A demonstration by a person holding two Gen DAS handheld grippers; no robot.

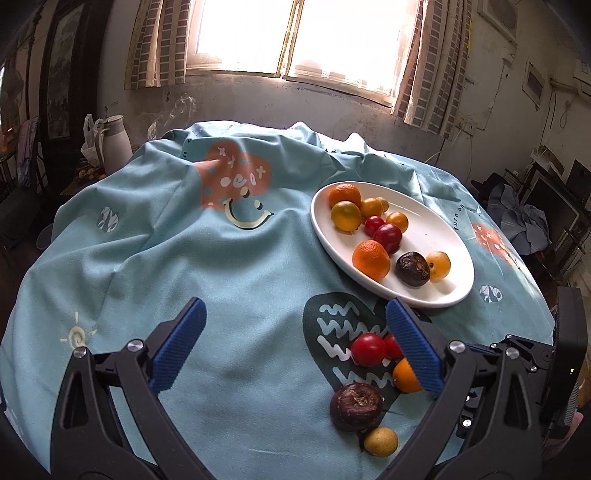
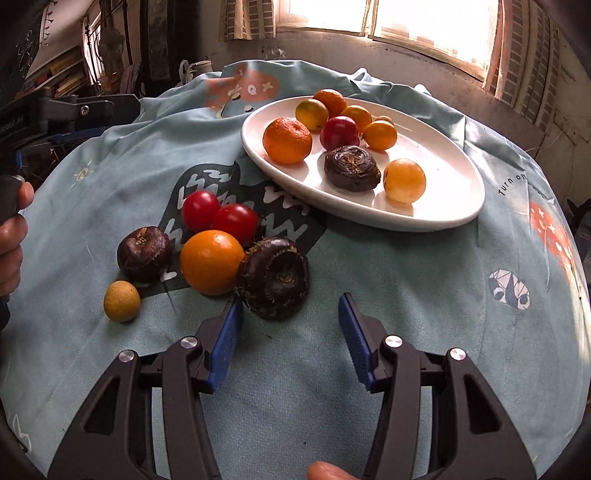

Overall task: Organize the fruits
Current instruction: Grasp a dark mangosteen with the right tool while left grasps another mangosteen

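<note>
Left claw (image 1: 293,345): held released, jaws spread wide and empty, above the cloth to the left of the loose fruit.
Right claw (image 2: 290,334): held released and empty; the left pad is seen just beside the nearest dark fruit, contact cannot be told.
Plate (image 2: 436,218): a white oval dish set on the far right of the bench, loaded with oranges, red and yellow fruits and 1 dark fruit.
Loose group: 6 fruits lie on the cloth, near and left of the plate.
Red fruits (image 2: 200,210): 2, touching each other, at the far side of the group.
Orange (image 2: 211,261): set between the 2 dark fruits, just near of the red pair.
Nearest dark fruit (image 2: 274,282): wrinkled, right of the orange and touching it.
Second dark fruit (image 2: 144,253): at the left of the group.
Small yellow fruit (image 2: 122,301): nearest left, a little apart.
Cloth (image 1: 184,266): light blue, printed, draped over the bench.
Window (image 1: 295,33): bright, on the far wall.
</note>
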